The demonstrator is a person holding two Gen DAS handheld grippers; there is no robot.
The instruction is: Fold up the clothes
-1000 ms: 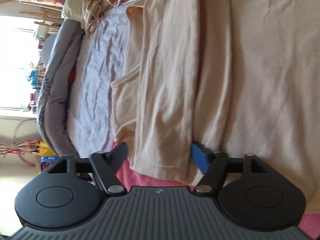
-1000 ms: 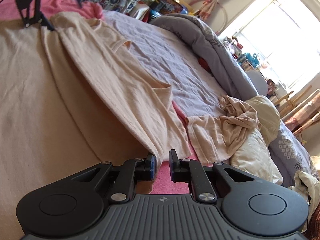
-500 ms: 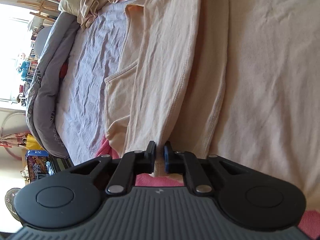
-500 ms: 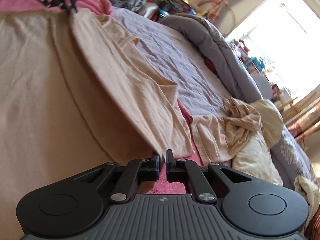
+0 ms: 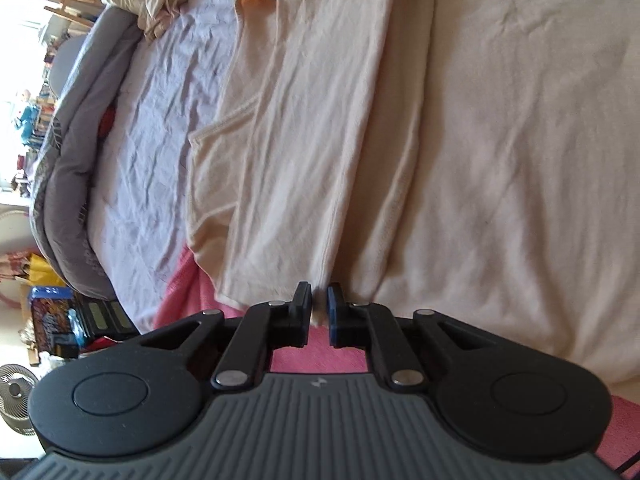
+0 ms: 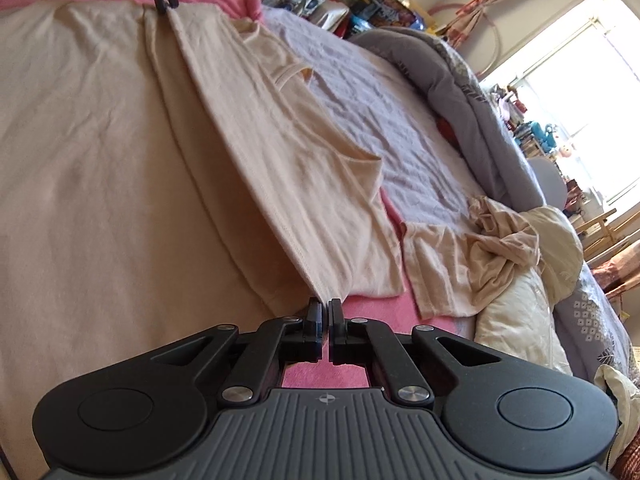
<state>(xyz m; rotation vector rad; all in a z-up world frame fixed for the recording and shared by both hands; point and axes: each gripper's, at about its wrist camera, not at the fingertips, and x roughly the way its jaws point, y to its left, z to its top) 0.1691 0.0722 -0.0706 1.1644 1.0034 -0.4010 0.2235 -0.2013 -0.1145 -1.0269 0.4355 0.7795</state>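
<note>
A large peach-beige garment (image 5: 500, 140) lies spread over a pink blanket (image 5: 188, 292) on the bed. One long side flap (image 6: 280, 152) is raised into a taut ridge between the two grippers. My left gripper (image 5: 319, 304) is shut on the flap's edge at one end, with a sliver of cloth showing between its pads. My right gripper (image 6: 325, 312) is shut on the hemmed corner at the other end. In the right wrist view the left gripper (image 6: 163, 0) shows at the top left, pinching the far end of the same fold.
A wrinkled lilac sheet (image 5: 160, 120) lies beyond the garment, bordered by a rolled grey duvet (image 5: 68, 168). Crumpled beige clothes (image 6: 492, 248) and a cream pillow (image 6: 520, 320) sit near the right gripper. Boxes and a fan (image 5: 16, 392) stand beside the bed.
The left jaws went from wide open to shut on the flap's edge. The right jaws closed their small gap on the hem. The flap now stands raised and tighter between them.
</note>
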